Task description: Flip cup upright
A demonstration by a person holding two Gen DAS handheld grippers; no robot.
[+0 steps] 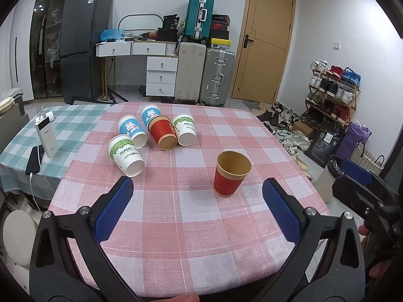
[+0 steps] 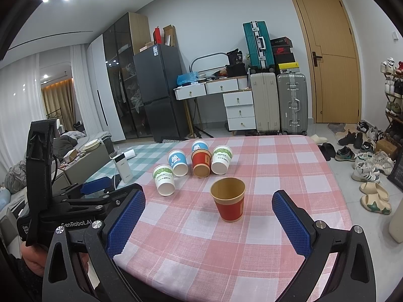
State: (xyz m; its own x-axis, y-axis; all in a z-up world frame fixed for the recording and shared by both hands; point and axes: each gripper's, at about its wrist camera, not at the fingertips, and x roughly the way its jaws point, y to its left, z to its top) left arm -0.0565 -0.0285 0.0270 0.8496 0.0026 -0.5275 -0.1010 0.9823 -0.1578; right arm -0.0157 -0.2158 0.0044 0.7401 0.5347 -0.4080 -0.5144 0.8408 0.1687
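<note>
One red paper cup point(image 1: 231, 175) point(image 2: 229, 200) stands upright on the pink checked tablecloth point(image 1: 191, 216) point(image 2: 277, 166), mouth up. Behind it several cups lie on their sides with mouths toward me: a red one point(image 1: 162, 133) point(image 2: 201, 164), two white-green ones point(image 1: 125, 155) point(image 1: 185, 129) point(image 2: 164, 180) point(image 2: 221, 159) and two blue rabbit ones point(image 1: 132, 130) point(image 1: 150, 114) point(image 2: 178, 163) point(image 2: 200, 146). My left gripper point(image 1: 197, 191) is open, short of the upright cup. My right gripper point(image 2: 209, 203) is open too, just in front of that cup. Both hold nothing.
A power bank point(image 1: 46, 133) point(image 2: 122, 166) and a phone point(image 1: 34, 159) rest on the green checked cloth at the left. Suitcases point(image 1: 204, 75), a drawer desk point(image 1: 151, 60), a fridge point(image 1: 83, 50), a door point(image 1: 264, 40) and a shoe rack point(image 1: 332, 90) line the room.
</note>
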